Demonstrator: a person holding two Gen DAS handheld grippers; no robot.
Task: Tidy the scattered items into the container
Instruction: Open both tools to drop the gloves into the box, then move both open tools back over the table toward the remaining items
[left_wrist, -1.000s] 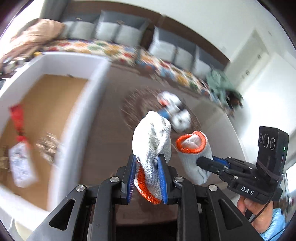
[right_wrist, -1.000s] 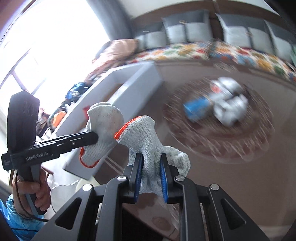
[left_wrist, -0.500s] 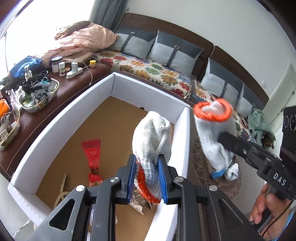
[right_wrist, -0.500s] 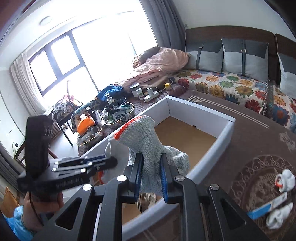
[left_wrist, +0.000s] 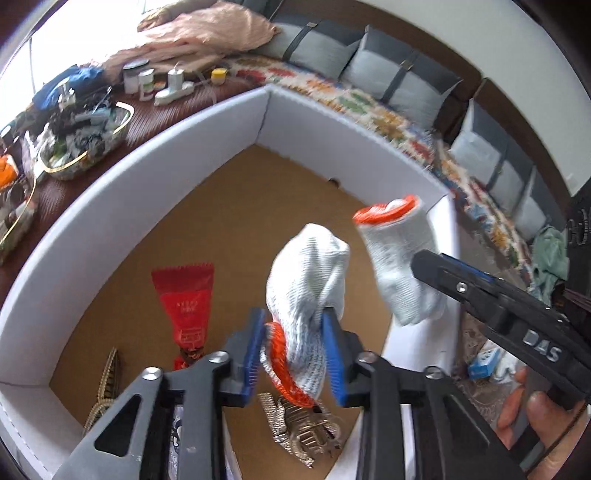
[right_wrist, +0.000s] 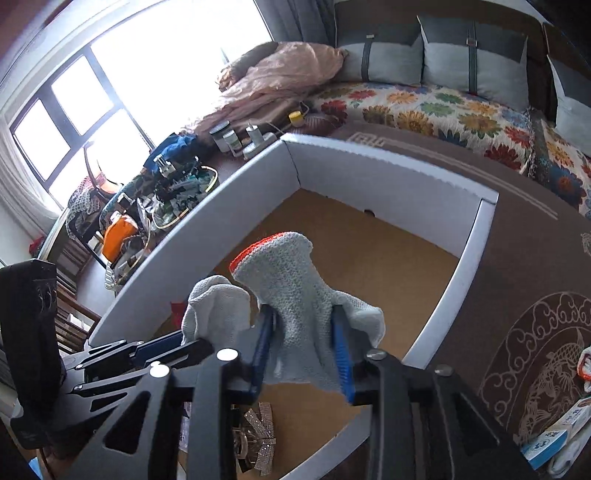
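My left gripper (left_wrist: 295, 350) is shut on a white knit glove (left_wrist: 306, 291) with an orange cuff, held over the white-walled cardboard box (left_wrist: 110, 221). My right gripper (right_wrist: 303, 354) is shut on a second white glove (right_wrist: 295, 295), orange cuff up, also above the box (right_wrist: 369, 158). In the left wrist view the right gripper (left_wrist: 424, 262) comes in from the right with its glove (left_wrist: 399, 258) beside mine. In the right wrist view the left gripper (right_wrist: 192, 343) shows at lower left with its glove (right_wrist: 214, 310). Inside the box lie a red packet (left_wrist: 184, 299) and a sparkly clip (left_wrist: 299, 432).
The box stands on a brown patterned table (right_wrist: 535, 277). A blue-and-white carton (right_wrist: 550, 439) and another glove (right_wrist: 583, 365) lie on the table to the right. A cluttered tray (left_wrist: 77, 140) and jars (left_wrist: 147, 81) sit left of the box. A sofa with cushions (right_wrist: 443, 99) runs behind.
Both grippers swung from the table's round pattern to above the box, each holding its glove throughout. Over the last half second they moved in closer and lower over the box's inside.
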